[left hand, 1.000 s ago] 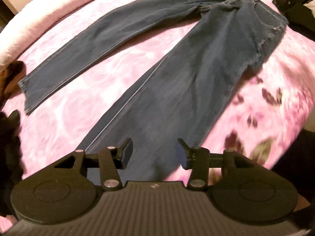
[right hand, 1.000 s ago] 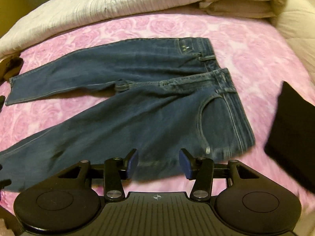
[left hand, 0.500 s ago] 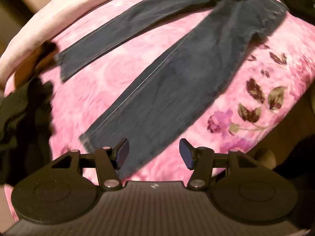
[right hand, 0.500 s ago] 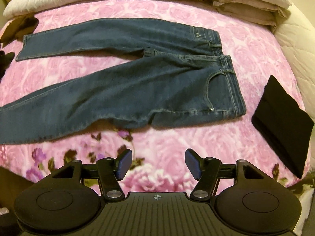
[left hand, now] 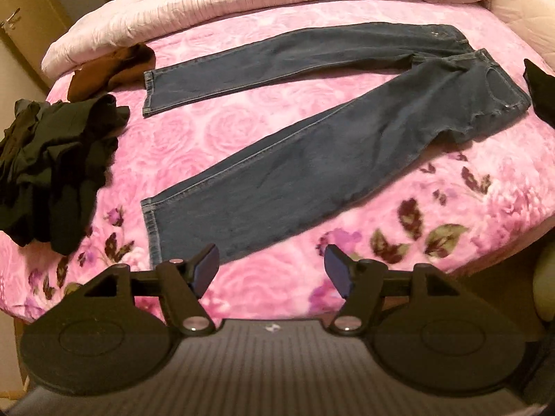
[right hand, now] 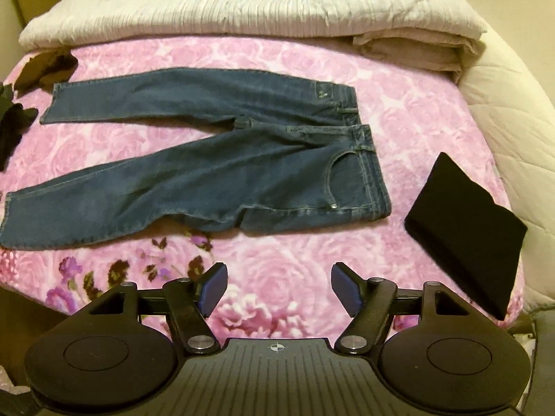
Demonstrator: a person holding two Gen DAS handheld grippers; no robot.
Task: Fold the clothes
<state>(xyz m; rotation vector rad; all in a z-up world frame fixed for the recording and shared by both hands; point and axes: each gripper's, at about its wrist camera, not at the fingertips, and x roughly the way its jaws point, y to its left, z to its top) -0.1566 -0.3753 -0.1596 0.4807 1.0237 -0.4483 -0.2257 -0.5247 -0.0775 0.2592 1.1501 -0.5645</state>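
Observation:
A pair of dark blue jeans (left hand: 312,159) lies flat on the pink floral bedspread (left hand: 215,131), legs spread in a V, waist to the right. It also shows in the right wrist view (right hand: 222,176). My left gripper (left hand: 272,270) is open and empty, hovering just in front of the near leg's hem. My right gripper (right hand: 277,289) is open and empty, held back over the bed's front edge, apart from the jeans' waist.
A folded black garment (right hand: 464,228) lies right of the jeans. A crumpled dark pile (left hand: 52,166) and a brown garment (left hand: 111,69) lie at the left. A white duvet (right hand: 242,7) and folded beige bedding (right hand: 416,48) lie along the back.
Both grippers have pulled back from the jeans toward the bed's front edge, so the whole garment now shows. Both stayed open. The jeans have not moved.

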